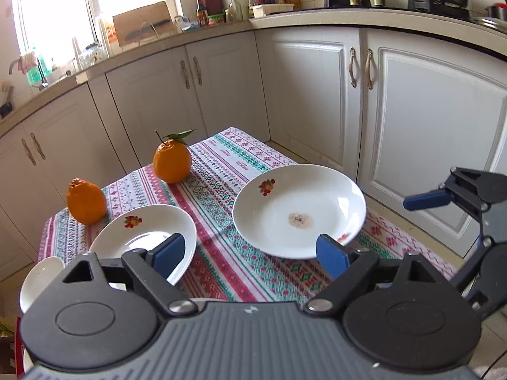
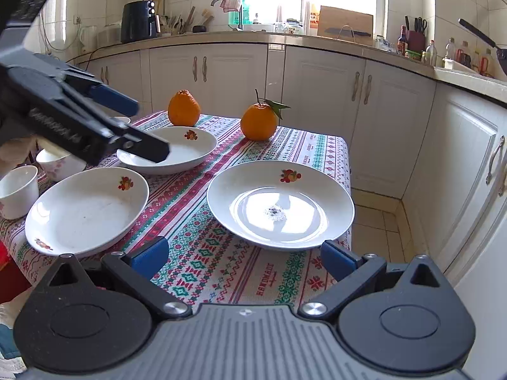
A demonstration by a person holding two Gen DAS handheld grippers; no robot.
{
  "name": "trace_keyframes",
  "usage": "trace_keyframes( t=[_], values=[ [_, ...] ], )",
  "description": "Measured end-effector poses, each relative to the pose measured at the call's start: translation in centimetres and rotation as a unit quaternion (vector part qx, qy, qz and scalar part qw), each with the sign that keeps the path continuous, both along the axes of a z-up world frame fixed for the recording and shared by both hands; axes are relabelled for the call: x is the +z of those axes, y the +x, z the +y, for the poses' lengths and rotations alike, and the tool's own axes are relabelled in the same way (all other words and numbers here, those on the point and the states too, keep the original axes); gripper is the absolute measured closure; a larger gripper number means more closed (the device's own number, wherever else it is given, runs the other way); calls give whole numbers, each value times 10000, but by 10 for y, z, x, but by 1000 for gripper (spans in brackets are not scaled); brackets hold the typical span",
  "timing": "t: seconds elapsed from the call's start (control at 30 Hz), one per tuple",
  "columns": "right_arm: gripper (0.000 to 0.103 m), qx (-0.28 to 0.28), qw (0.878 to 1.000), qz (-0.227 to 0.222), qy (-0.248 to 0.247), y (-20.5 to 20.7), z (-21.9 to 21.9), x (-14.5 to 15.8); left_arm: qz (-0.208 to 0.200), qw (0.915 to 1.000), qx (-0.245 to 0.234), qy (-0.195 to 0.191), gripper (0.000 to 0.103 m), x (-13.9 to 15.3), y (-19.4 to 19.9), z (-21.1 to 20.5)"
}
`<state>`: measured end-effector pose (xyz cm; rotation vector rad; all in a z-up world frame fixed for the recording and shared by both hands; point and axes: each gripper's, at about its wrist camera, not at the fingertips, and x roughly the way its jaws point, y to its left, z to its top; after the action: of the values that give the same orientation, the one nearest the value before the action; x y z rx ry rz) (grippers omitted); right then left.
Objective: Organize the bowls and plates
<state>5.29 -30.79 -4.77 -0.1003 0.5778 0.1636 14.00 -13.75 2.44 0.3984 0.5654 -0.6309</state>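
A small table under a striped woven cloth (image 2: 202, 253) is standing in a white-cabinet kitchen. Left gripper (image 1: 250, 255) and right gripper (image 2: 245, 258) are both gaping wide, gripping nothing. Three shallow white floral plates are lying apart: near-left (image 2: 85, 209), speckled right (image 2: 280, 204), far-left (image 2: 177, 148). Two oranges (image 2: 258, 122) are sitting beyond.

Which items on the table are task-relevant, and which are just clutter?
Task items: plate with crumbs; near-left plate; far plate; white cup; floral bowl.
Lying about: leafy orange; plain orange.
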Motion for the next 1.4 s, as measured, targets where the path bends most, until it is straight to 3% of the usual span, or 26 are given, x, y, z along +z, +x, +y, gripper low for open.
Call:
trace_keyframes(
  t=[0.23, 0.5, 0.83, 1.2, 1.3, 1.4],
  values=[
    [0, -31, 9999, -35, 161, -17, 12, 0, -504, 9986, 116, 74, 13, -12, -57, 30],
    [0, 42, 9997, 150, 166, -19, 27, -7, 132, 9971, 737, -137, 13, -40, -78, 80],
    [0, 203, 9996, 154, 79, -16, 46, -2, 791, 9930, 857, 186, 13, -69, -83, 120],
    [0, 280, 9993, 247, -68, -10, 52, -1, 1206, 9872, 1037, 152, 9, -97, -68, 118],
    [0, 385, 9988, 296, -97, -6, 53, -3, 1199, 9871, 1052, 149, 4, -100, -68, 114],
    [0, 538, 9978, 353, -165, 1, 55, -4, 1159, 9874, 1071, 85, 4, -96, -70, 113]
  ],
)
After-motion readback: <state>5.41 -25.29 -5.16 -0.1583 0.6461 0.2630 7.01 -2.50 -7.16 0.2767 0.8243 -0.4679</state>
